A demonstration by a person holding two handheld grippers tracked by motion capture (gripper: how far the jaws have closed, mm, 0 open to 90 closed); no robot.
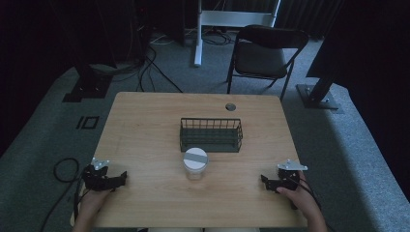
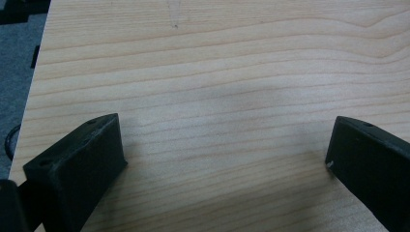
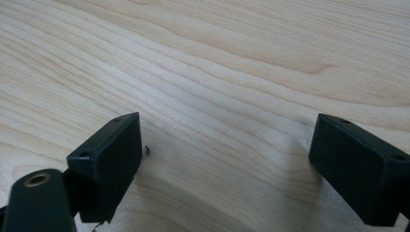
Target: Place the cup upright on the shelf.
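Standing jar: clear jar (image 1: 195, 165) upright on the table (image 1: 145, 121), white lid with a grey strip across it; sits a little toward 6 o'clock from table centre, nothing touching it.
Basket: dark wire basket (image 1: 211, 135) just beyond the jar, toward 12 o'clock and slightly toward 1; near the jar, contact between them cannot be told. Its inside looks bare.
Left gripper: left gripper (image 1: 122, 178) at about 8 o'clock on the table, held in a hand, pointing toward 3 o'clock; well apart from the jar. In its own view (image 2: 225, 145) the jaws stand spread wide with bare wood grain between them.
Right gripper: right gripper (image 1: 264, 181) at about 4 o'clock, held in a hand, pointing toward 9 o'clock; well apart from the jar. In its own view (image 3: 225, 142) the jaws are spread wide, bare wood between them.
Table detail: small round grommet (image 1: 230, 107) near the far edge, at 12 to 1 o'clock.
Beyond table: folding chair (image 1: 263, 53) on grey carpet at 1 o'clock; cables on the floor at 10 o'clock.
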